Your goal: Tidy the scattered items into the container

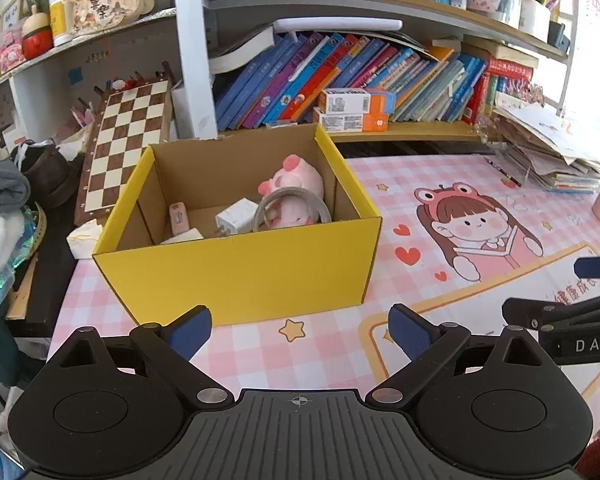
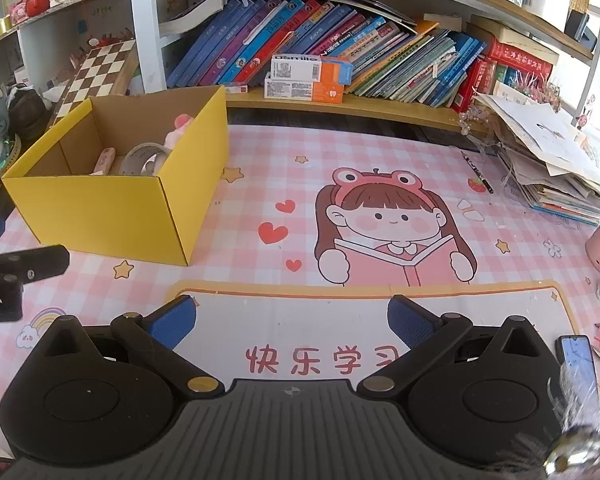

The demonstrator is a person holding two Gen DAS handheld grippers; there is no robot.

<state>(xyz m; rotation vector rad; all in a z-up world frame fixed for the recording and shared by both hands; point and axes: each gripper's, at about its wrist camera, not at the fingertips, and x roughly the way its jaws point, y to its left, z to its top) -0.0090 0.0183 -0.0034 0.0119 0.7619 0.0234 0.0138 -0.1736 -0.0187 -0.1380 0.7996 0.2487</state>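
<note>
Yellow box [image 1: 236, 268] lies just beyond empty left gripper [image 1: 300, 330].

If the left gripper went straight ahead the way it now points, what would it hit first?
Most likely the near yellow wall of the cardboard box, which stands directly ahead of the open, empty left gripper. Only a strip of pink checked desk mat lies between; depth is uncertain.

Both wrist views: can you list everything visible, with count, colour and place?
box: one, yellow, on mat, left
plush toy: one, pink, inside box
charger: one, white, inside box
cable coil: one, grey, inside box, against plush toy
desk mat: one, pink checked, covering desk
chessboard: one, brown and cream, leaning behind box
books: many, mostly blue, shelf
phone: one, dark, mat's right edge
left tongs: open, empty
right tongs: open, empty
</note>
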